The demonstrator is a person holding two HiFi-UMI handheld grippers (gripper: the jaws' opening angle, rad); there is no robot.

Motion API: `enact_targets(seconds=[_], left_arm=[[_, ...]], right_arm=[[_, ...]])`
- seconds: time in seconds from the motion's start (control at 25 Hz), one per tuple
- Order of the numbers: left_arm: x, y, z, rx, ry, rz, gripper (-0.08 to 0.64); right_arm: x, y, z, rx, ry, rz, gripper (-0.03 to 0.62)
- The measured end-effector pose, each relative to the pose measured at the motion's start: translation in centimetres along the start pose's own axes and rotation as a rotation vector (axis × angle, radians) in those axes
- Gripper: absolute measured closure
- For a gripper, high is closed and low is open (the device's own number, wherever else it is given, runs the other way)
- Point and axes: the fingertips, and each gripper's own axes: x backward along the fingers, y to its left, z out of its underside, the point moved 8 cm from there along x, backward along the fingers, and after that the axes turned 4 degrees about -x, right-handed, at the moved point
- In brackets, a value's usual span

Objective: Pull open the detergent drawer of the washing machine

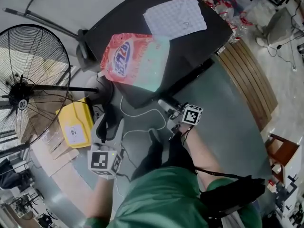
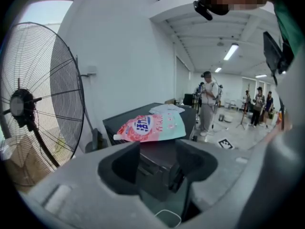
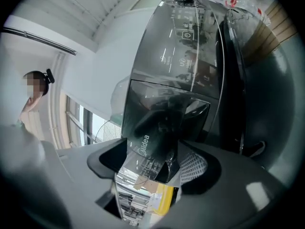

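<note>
Currently straddling drawer front (image 3: 143,147) with right gripper (image 3: 155,162), jaws spread; left gripper (image 2: 157,163) spread too, empty. Pinch squarely, pull straight out.

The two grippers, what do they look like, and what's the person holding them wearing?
The left gripper and right gripper have pale grey moulded bodies with dark-lined jaws. Each bears a white cube with black square markers: left cube, right cube. A thin white cable loops between them. The person wears a green top.
</note>
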Motion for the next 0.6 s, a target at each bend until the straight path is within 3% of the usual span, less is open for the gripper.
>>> enact_targets(seconds=[0.6], left_arm=[[1.0, 0.2, 0.5, -0.018, 0.048, 0.016, 0.325]], right_arm=[[-1.8, -0.3, -0.9, -0.071, -0.068, -0.173, 0.227]])
